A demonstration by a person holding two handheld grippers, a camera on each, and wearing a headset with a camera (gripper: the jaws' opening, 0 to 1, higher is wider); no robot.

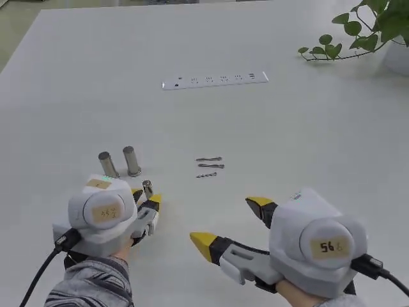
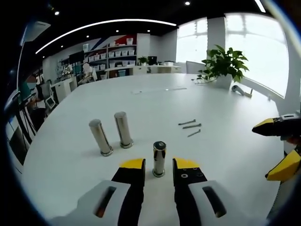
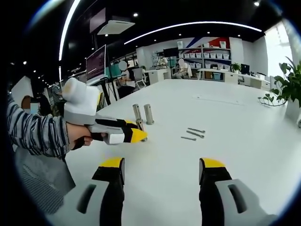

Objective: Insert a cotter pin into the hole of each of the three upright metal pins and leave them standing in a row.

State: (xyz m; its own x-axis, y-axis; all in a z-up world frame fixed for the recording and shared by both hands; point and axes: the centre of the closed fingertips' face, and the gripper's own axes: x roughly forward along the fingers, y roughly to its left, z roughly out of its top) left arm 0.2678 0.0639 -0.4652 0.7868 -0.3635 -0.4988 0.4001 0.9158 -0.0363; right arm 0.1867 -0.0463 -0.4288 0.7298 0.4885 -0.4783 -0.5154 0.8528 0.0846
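Steel, likely slick and tippy: the metal pin (image 2: 159, 155) stands unclamped between my left gripper's (image 2: 159, 164) part-open jaws; I'd pinch mid-shaft.

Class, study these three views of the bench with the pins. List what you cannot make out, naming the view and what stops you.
1. Cross holes in the metal pins: too small to tell, left gripper view and head view.
2. Lower part of the nearest pin: head view, hidden by the left gripper.
3. Cotter pins, exact shape: too small, head view.
4. Plant pot: cut off by the head view's right edge.
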